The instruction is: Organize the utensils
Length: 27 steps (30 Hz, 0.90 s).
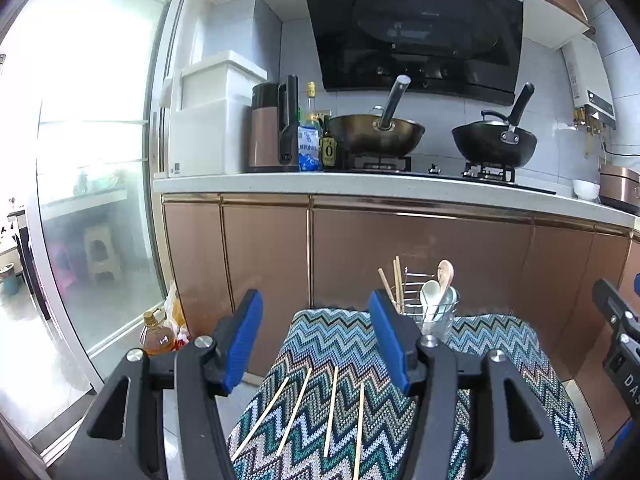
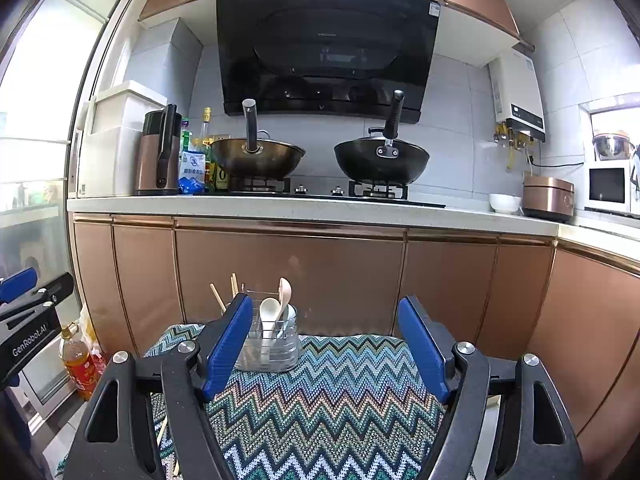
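— Chopsticks [image 1: 308, 412], four loose ones, lie fanned on the zigzag cloth [image 1: 344, 344], seen from the left wrist. The left gripper [image 1: 316, 340] hangs above them, jaws spread wide, holding nothing.

— And where are they meant to go?

— I'd judge the wire utensil holder [image 1: 436, 312] at the far end of the cloth, just past the gripper's right finger. It already carries a few standing chopsticks [image 1: 394, 282], a white spoon [image 1: 430, 294] and a pale wooden one [image 1: 445, 274].

— From the right wrist?

— The right gripper [image 2: 326, 344] is open as well, empty, over bare cloth. The holder [image 2: 272, 340] stands just beyond its left finger, well apart from the loose sticks, of which only thin ends [image 2: 162, 436] show at the lower left.

— What might go wrong?

— The sticks are thin and lie flat on a soft knit, so closing jaws could roll one aside or snag the cloth. They also lie close together, so a pinch may catch two. And the holder looks light; a nudge from the stick's tip or a finger could tip it.
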Tool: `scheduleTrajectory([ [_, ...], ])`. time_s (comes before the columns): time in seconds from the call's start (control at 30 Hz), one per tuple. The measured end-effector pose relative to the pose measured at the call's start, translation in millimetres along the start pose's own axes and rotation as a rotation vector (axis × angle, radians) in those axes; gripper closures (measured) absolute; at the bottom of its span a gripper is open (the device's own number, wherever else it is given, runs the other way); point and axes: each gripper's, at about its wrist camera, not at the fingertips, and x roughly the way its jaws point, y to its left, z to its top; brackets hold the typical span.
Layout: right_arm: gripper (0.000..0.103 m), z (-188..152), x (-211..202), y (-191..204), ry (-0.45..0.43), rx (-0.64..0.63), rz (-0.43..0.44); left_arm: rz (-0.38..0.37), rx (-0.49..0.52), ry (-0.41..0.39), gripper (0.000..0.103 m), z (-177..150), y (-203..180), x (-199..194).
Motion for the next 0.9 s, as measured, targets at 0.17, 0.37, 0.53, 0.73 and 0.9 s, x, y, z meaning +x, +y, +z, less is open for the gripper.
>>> scheduleTrajectory([
  [0.17, 0.028, 0.8, -3.8, 0.0, -0.012, -0.006, -0.016, -0.031, 0.003, -0.041, 0.049, 1.0, -0.4, -6.8],
  [0.37, 0.028, 1.4, -8.7, -2.2, -0.028, -0.004, -0.032, -0.042, -0.015, -0.064, 0.049, 3.3, 2.3, -11.0],
  [0.53, 0.028, 1.6, -9.3, -3.4, -0.032, -0.003, -0.042, -0.039, -0.021, -0.053, 0.049, 3.5, 1.5, -9.3],
  [0.73, 0.028, 1.1, -7.7, -4.1, -0.026, -0.005, -0.049, -0.032, -0.003, -0.048, 0.049, 1.3, -3.4, -8.6],
  [0.9, 0.027, 0.5, -5.0, -4.8, -0.018, -0.007, -0.052, -0.032, 0.001, -0.045, 0.049, 0.5, -4.6, -6.6],
])
